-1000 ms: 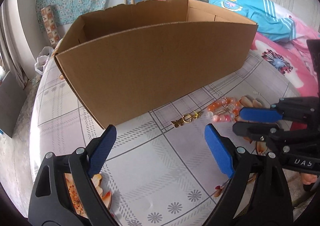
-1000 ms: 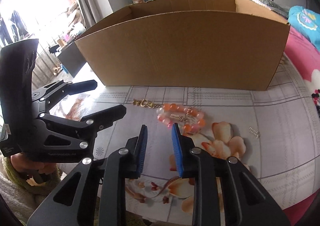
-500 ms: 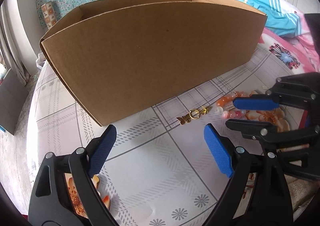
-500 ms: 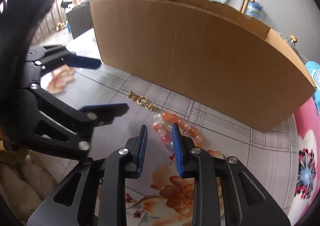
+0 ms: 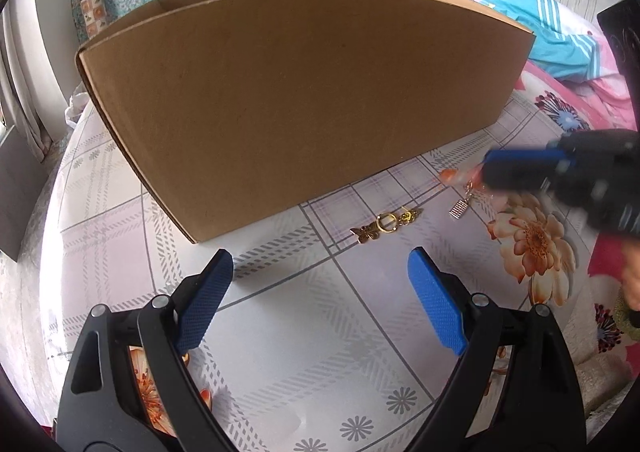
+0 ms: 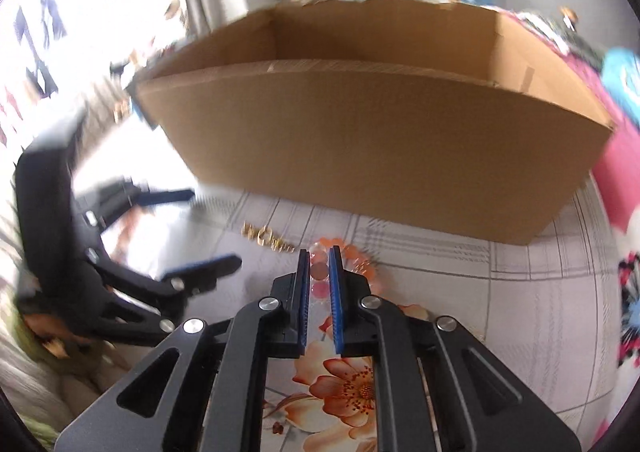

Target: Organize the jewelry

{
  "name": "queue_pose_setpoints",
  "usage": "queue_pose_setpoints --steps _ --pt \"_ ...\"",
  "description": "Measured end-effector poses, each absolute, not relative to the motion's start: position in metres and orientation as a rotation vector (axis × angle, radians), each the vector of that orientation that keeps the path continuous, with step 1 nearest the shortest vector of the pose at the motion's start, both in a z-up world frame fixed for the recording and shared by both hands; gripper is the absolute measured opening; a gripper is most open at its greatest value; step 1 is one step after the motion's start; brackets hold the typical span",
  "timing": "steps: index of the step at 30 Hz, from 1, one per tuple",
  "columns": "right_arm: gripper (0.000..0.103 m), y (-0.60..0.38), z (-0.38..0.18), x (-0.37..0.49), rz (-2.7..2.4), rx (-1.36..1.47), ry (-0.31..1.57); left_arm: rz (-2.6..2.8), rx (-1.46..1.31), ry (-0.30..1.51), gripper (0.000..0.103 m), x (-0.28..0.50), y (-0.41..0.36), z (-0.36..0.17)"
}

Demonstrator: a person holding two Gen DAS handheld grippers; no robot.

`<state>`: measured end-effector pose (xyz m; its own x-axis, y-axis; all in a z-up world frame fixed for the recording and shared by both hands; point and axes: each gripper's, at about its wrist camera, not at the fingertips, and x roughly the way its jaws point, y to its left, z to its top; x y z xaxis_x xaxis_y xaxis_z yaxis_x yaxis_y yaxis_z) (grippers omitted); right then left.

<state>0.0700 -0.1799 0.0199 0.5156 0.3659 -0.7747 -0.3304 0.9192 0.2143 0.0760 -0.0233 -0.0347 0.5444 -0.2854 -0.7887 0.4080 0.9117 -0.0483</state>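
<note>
Right wrist view: the right gripper [image 6: 319, 264] is closing its jaws on the beaded bracelet [image 6: 320, 272]; a pink bead sits pinched between the blue pads, whereas a second ago the jaws stood wider apart with the bracelet lying flat on the tablecloth [image 6: 520, 312] ahead of them. In the left wrist view the bracelet [image 5: 466, 176] hangs blurred from the right gripper [image 5: 490, 168] with its small silver charm [image 5: 459, 208] dangling just above the cloth, which suggests the lift has begun. The gold butterfly chain [image 5: 386, 223] remains on the cloth, just in front of the cardboard box [image 5: 300, 92] and apart from the bracelet.

The left gripper [image 5: 320, 300] is wide open and holds nothing; it hovers over the cloth near the gold chain.

Judgement: the grasp appears secured, so the next step is probably carrying the bracelet over the near box wall. The hold is on a single bead; slippage is possible.
</note>
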Motion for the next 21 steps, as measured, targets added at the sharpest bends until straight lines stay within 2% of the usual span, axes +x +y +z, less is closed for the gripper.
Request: queue_pose_setpoints --steps 5,8,15,21 --pt "0.010 -0.219 0.026 0.076 0.470 0.319 0.922 -0.410 0.149 0.905 0.085 0.075 -0.024 -0.036" --pt "0.010 -0.229 0.032 0.073 0.457 0.380 0.896 -0.406 0.158 0.906 0.085 0.073 -0.025 -0.036" --pt "0.010 -0.255 0.046 0.068 0.368 0.367 0.831 -0.399 0.165 0.908 0.085 0.073 -0.025 -0.036" --pt "0.010 -0.267 0.042 0.078 0.195 0.215 0.814 -0.393 0.175 0.908 0.085 0.074 -0.026 -0.037"
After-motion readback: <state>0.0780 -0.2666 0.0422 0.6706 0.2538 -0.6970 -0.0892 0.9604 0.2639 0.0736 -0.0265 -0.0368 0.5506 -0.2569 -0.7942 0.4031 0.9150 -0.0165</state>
